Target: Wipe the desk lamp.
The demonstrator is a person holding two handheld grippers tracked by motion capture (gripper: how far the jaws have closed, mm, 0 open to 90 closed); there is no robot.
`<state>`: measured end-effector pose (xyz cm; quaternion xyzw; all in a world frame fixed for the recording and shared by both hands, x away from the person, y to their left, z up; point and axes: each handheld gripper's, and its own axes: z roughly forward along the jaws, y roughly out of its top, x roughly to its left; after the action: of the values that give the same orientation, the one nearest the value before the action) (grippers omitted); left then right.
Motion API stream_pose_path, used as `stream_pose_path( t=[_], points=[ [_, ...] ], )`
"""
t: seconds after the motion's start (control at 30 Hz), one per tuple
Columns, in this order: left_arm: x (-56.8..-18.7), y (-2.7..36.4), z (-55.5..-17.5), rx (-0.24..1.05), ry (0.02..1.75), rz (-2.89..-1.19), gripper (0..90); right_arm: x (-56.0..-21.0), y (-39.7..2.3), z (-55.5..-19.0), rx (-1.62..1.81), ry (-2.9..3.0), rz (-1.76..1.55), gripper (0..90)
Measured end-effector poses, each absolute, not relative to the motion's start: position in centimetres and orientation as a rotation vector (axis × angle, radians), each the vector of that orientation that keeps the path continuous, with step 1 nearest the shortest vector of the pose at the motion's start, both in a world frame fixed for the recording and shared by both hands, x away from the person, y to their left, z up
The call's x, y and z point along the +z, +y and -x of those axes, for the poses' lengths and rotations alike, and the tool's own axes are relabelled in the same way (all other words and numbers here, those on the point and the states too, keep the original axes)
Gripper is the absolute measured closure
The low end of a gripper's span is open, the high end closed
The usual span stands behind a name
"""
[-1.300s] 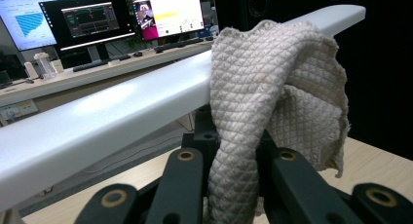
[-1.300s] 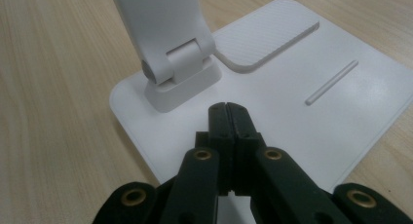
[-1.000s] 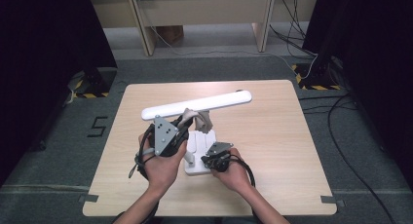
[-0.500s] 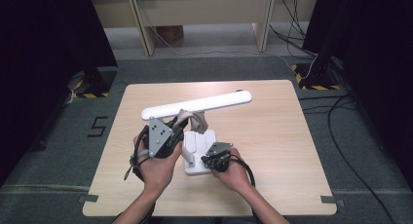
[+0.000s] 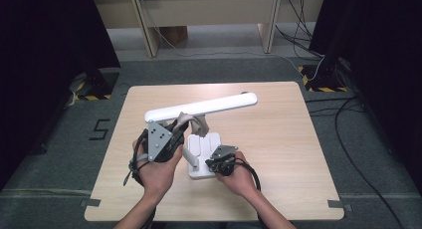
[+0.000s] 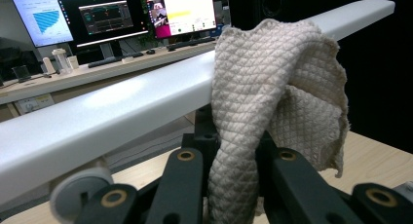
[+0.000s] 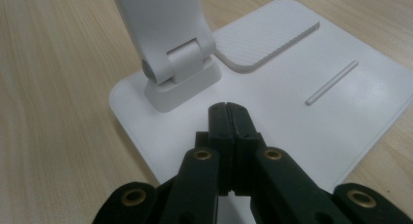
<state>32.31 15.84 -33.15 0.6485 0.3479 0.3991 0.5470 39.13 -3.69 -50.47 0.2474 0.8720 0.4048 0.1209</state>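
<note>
Waffle-weave beige cloth point(image 6: 272, 87), pinched in the left tongs point(image 6: 234, 156), drapes against the long white bar of the desk lamp point(image 5: 201, 107) above the lamp's flat base point(image 7: 311, 112), on which the right tongs point(image 7: 227, 112) rest pressed together and empty, all on the wooden table point(image 5: 278, 139).

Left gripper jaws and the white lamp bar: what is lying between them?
In the left gripper view, a beige waffle-weave cloth, clamped in the left gripper, lies draped against the long white lamp bar.
</note>
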Motion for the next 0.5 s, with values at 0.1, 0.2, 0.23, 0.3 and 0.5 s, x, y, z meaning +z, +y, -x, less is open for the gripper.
stream_pose_path(
  t=[0.1,0.2,0.23,0.3,0.5],
  points=[
    [-33.14,15.98,-32.28,0.946,0.826,-1.538,80.6,-50.47,-3.69,-39.13,1.182,2.547,-0.722,90.0],
    [-33.16,16.09,-32.23,0.948,0.827,-1.537,80.6,-50.47,-3.69,-39.15,1.182,2.546,-0.72,90.0],
    [-33.17,16.14,-32.2,0.949,0.828,-1.537,80.6,-50.47,-3.68,-39.14,1.181,2.546,-0.719,90.0],
    [-33.18,16.27,-32.16,0.951,0.83,-1.537,80.6,-50.47,-3.68,-39.13,1.182,2.546,-0.722,90.0],
    [-33.2,16.69,-32.02,0.959,0.838,-1.542,80.6,-50.46,-3.66,-39.15,1.18,2.545,-0.719,90.0]
  ],
)
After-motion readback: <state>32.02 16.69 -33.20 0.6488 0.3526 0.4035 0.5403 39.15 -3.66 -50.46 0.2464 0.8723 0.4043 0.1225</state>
